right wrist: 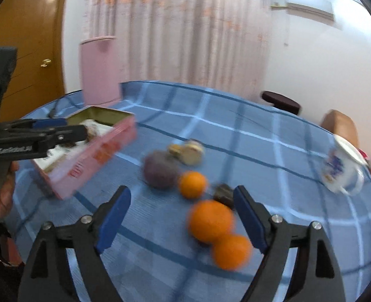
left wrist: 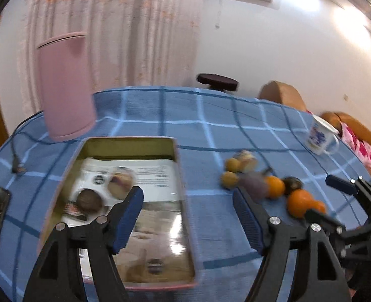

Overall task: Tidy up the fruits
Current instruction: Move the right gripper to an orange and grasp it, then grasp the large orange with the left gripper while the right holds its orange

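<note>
We're holding both grippers spread wide, pinching nothing. Right gripper [right wrist: 183,219] is hovering over two oranges [right wrist: 210,220] touching each other near the table edge. Left gripper [left wrist: 188,216] is hanging over the pink tin [left wrist: 183,176], one dark round fruit [left wrist: 88,200] lying inside. Further out we're seeing a third orange [right wrist: 192,184], a purple fruit [right wrist: 160,170] and small yellow ones [left wrist: 232,164] on the blue checked cloth [right wrist: 261,130]; mug [right wrist: 341,171] far right.

Round table [right wrist: 235,130] under blue checked cloth. Pink tin [left wrist: 125,201] at 9 o'clock, pink canister [left wrist: 64,88] at 11, mug [left wrist: 320,136] at 2. Fruit cluster [right wrist: 198,183] centre: oranges, purple fruit, small yellow ones.
</note>
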A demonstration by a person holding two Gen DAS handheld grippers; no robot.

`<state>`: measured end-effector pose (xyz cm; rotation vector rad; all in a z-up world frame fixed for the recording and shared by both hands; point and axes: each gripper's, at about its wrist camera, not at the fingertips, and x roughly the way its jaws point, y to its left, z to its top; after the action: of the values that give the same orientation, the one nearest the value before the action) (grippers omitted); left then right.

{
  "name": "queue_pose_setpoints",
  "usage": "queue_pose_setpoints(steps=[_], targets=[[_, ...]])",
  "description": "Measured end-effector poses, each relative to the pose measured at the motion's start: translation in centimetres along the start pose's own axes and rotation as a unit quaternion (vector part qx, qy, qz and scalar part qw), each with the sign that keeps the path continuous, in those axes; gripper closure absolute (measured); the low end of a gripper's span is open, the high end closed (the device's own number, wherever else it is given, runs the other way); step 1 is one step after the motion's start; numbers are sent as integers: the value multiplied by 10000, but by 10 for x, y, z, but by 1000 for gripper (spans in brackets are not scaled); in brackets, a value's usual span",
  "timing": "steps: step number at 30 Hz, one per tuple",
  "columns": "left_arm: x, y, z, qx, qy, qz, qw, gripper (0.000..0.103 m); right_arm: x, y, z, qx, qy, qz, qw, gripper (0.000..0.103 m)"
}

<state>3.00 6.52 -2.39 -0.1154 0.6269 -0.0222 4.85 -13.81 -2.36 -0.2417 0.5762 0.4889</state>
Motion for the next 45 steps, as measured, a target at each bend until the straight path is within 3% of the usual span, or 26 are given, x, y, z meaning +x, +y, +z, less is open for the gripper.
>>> queue_pose_setpoints(steps=[4,8,13,20,23,27,34,45], targets=[[6,-29,-2,272,84,-110,9995,28,-5,-28,-11,241,99,-253,9993,17],[11,-51,-4,469,177,-234,9985,28,2,-42,-19,458,346,-200,9982,20],[18,-67,-8,625,285,-289,9972,28,16,-44,-27,498,687,40,9964,44],[26,-84,-10,754,411,-385,9956,28,18,-42,-33,526,828,293,9947,47],[28,-90,-11,797,448,-435,9949,28,20,-39,-35,445,887,330,9945,60],[30,-99,-12,891,476,-476,9937,28,15,-43,-34,544,737,298,9954,61],[41,-120,-14,1053,575,-581,9911,28,4,-76,-39,1052,527,-251,9927,61],[55,-145,-18,1220,770,-858,9858,28,-1,-93,-43,1508,381,-172,9877,61]])
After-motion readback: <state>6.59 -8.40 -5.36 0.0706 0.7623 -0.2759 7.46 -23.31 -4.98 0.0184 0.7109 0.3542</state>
